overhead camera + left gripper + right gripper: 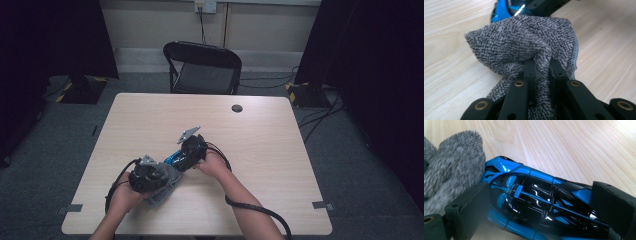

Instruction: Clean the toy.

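With both hands low over the near half of the table (260, 130), I hold one tool in each. My left gripper (543, 65) has its jaws drawn close together on a bunched fold of the grey cloth (524, 42); the pile bulges out above and to both sides of the jaw tips, and the rest of the cloth hangs down to the tabletop. My right gripper (539, 202) has its two pads set against opposite sides of the blue-and-black toy car (536, 197), one pad at each end of the visible body, jaws standing wide to span it. The car lies on the table between my two hands. The cloth touches the car's near end, just beside the right gripper's pad. A chair (202, 67) stands beyond the far edge.
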Tool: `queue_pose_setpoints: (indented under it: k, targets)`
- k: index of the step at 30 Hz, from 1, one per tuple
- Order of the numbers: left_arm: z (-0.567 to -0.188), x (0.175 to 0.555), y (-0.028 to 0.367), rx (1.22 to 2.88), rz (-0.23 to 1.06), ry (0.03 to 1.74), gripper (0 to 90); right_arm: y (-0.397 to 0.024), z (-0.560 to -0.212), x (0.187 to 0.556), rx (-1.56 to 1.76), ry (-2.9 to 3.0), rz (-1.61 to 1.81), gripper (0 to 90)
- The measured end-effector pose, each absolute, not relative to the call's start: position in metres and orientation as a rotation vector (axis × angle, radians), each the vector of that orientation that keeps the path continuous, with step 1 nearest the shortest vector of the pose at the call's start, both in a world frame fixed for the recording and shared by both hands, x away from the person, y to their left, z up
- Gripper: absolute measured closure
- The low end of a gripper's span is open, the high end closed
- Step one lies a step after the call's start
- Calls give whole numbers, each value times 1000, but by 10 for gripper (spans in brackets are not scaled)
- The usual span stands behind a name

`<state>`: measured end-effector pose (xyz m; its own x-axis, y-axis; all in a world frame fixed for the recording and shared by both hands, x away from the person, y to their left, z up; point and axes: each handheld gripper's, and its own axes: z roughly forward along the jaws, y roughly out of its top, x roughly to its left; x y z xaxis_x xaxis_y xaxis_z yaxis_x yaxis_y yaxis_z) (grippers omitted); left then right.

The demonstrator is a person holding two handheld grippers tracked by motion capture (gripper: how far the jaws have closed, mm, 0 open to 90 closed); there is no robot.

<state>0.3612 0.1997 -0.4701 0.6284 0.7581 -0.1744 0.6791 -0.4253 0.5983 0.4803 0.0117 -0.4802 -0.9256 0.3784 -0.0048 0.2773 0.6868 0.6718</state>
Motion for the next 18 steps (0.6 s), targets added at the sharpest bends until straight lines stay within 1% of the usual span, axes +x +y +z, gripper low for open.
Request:
queue_pose_setpoints:
  k: [9,18]
  targets:
    - [-467,355,176,2224,138,1014,786,11,-481,480,536,2747,1069,33]
    - [-459,355,175,2198,136,990,783,11,-481,480,533,2744,1075,33]
